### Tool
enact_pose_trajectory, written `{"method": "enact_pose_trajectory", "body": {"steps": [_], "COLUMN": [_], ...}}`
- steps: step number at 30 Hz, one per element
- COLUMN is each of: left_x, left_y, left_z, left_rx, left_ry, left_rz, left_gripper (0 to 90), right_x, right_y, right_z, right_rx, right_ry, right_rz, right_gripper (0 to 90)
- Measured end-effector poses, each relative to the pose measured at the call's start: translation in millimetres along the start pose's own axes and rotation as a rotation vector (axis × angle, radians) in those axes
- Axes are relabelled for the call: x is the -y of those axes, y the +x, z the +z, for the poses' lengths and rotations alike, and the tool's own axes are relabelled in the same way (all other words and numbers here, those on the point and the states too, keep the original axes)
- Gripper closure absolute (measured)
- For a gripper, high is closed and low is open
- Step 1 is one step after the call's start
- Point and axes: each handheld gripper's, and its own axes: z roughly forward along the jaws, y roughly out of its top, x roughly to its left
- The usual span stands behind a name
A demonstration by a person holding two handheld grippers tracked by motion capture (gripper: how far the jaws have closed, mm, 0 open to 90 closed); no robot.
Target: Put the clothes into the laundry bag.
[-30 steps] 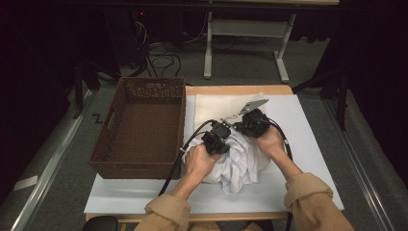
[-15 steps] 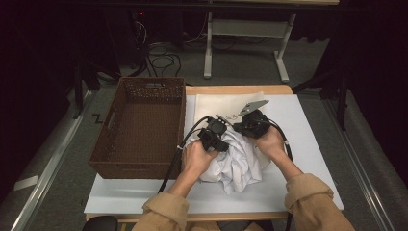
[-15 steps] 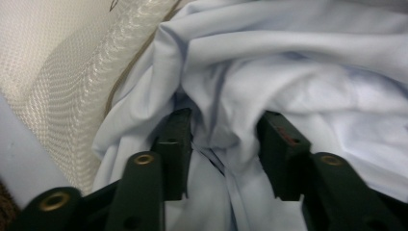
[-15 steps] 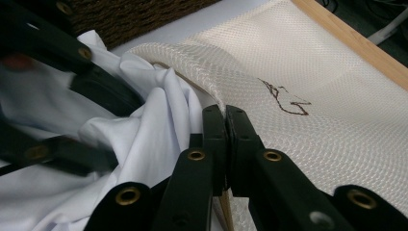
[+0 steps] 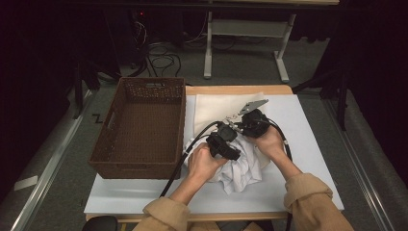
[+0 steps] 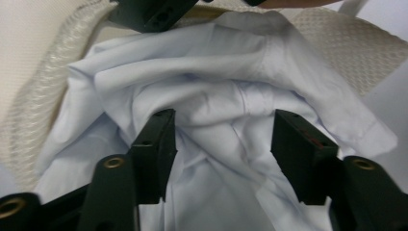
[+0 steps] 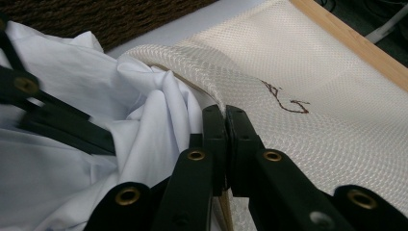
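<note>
White cotton, a crumpled white shirt, lies bunched on the surface near my side, half over a cream mesh fabric bag that is spread flat beneath and beyond it. In the left gripper view the shirt's folds pile up between and beyond my left gripper's two black jaws. Those jaws have just been opening and now stand apart, with cloth lying in the gap but neither pad pressing on it. From above, I see that left gripper sitting on top of the heap, its black cable trailing back towards me.

My right gripper has its jaws together, clamped on the rolled edge of the cream mesh bag, which curls up over the shirt. Some brown stitching marks the mesh just past the jaws. In the high view the right gripper sits just beyond the shirt, close beside the left one.

To the left of the cloth stands a dark brown woven wicker basket, near the bag's edge. Everything rests on a white sheet covering the wooden surface.
</note>
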Motion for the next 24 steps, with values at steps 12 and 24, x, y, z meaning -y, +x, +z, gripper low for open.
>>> {"method": "enact_pose_trajectory", "body": {"steps": [12, 24], "left_x": [-3.6, -10.1], "left_y": [23.4, 47.0], "left_z": [22.6, 29.1], "left_rx": [-0.033, -0.132], "left_ry": [0.042, 0.030], "left_rz": [-0.127, -0.188], "left_gripper": [86.9, 81.3], "right_x": [2.1, 0.8], "right_y": [-1.0, 8.7], "right_z": [-3.2, -8.9], "right_rx": [-0.014, -0.030], "right_ry": [-0.006, -0.016], "right_rz": [0.005, -0.032], "right_gripper": [88.8, 88.9]}}
